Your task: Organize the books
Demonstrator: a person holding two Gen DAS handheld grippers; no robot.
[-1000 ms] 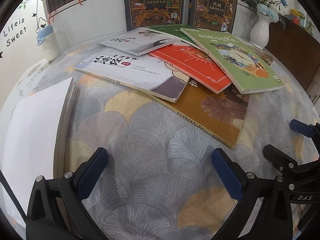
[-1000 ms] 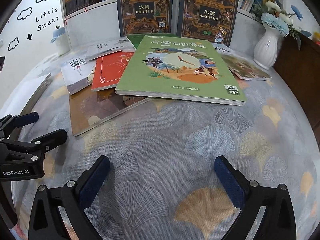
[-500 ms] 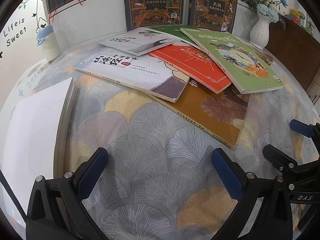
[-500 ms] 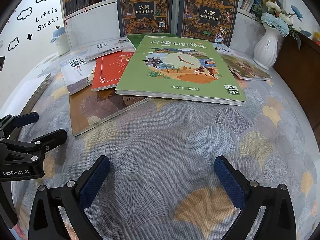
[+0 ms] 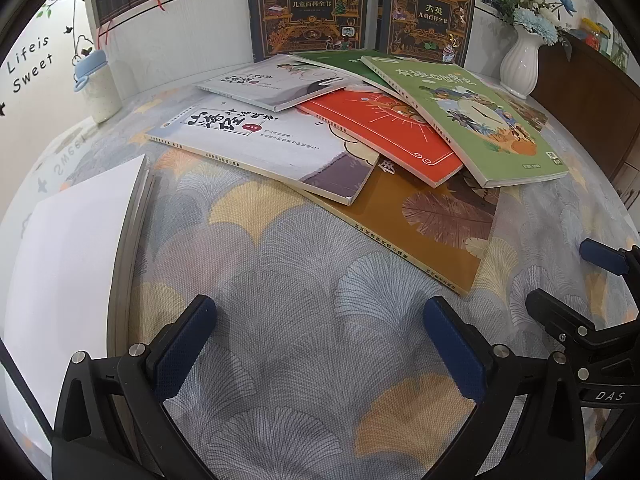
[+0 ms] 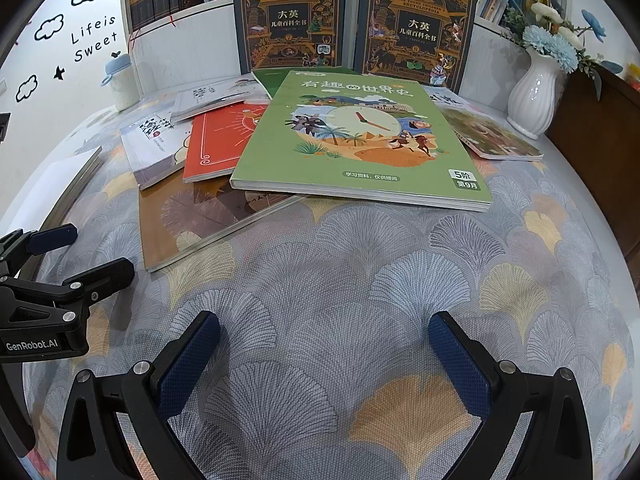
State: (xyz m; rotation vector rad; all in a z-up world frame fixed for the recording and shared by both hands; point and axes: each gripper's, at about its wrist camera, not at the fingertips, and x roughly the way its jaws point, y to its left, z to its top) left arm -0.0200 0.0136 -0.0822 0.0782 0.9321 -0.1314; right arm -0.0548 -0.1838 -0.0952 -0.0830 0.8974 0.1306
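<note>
Books are lying in a loose, overlapping heap on the patterned tablecloth, ahead of both grippers and well short of contact with either. The green book is sitting uppermost, overlapping the red book and the brown book; a white book is resting on the brown book's far left part. Two dark encyclopedia volumes are standing upright behind the heap. A white-covered book is lying apart at the left.

The left gripper is hovering with its jaws wide apart and holding nothing. The right gripper is doing likewise, jaws spread and empty.

Assessment: no book is being handled yet. The green book appears to be the sound first pick, since nothing is lying on it. Its near edge is overhanging slightly, which is offering a place for one finger to slide under. Gripping near the spine side should be limiting sag, as these covers look thin. Lifting lower books first risks dragging the heap.
</note>
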